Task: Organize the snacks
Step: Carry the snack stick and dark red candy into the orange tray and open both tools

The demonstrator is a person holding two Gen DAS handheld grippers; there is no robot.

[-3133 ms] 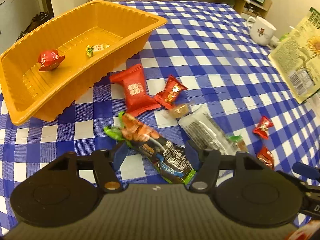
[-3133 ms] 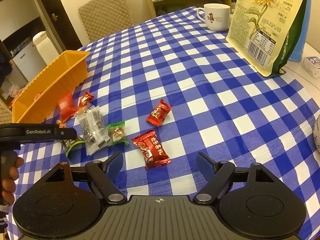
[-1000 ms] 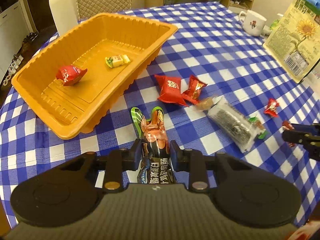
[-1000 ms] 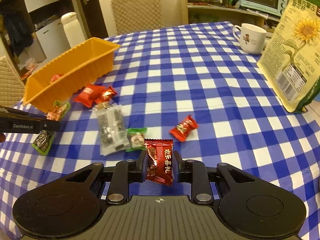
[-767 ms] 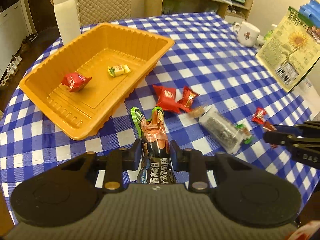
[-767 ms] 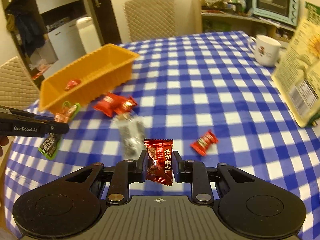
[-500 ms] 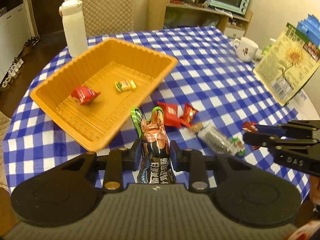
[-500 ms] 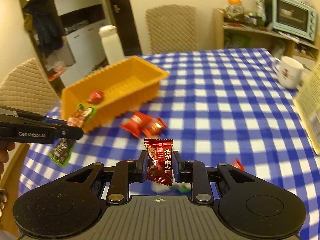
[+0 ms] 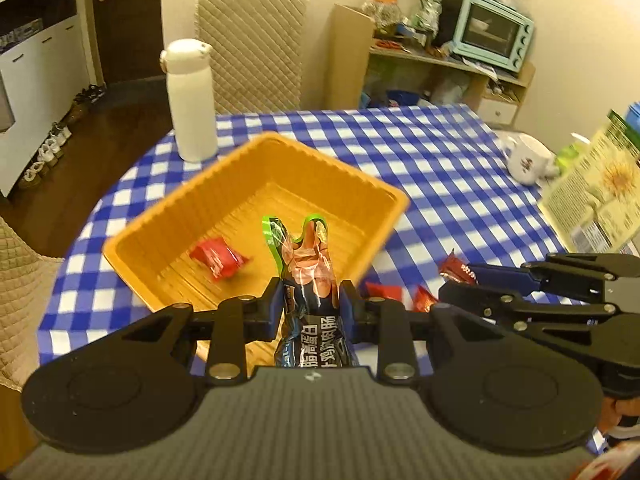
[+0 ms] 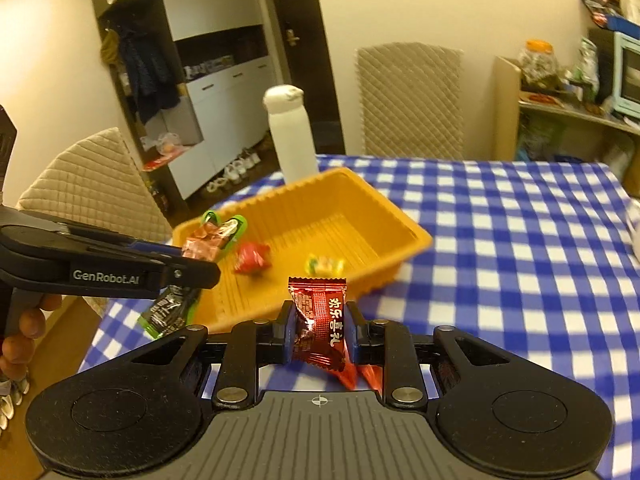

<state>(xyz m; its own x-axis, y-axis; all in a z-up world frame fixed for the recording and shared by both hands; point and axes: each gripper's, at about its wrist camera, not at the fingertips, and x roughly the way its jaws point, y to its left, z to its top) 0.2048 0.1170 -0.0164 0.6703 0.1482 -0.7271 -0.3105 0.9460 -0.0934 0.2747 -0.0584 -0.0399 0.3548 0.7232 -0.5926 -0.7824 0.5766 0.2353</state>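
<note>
On left hand-held gripper [image 10: 188, 256] side: "GenRobot.AI" lettering.

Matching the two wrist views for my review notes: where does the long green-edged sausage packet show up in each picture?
Left wrist view: the sausage packet stands at bottom centre, clamped in the left gripper, in front of the orange tray.
Right wrist view: the same packet is at mid left, pinched in the left gripper by the tray's near corner.
Shared landmark: the white bottle behind the tray.
</note>
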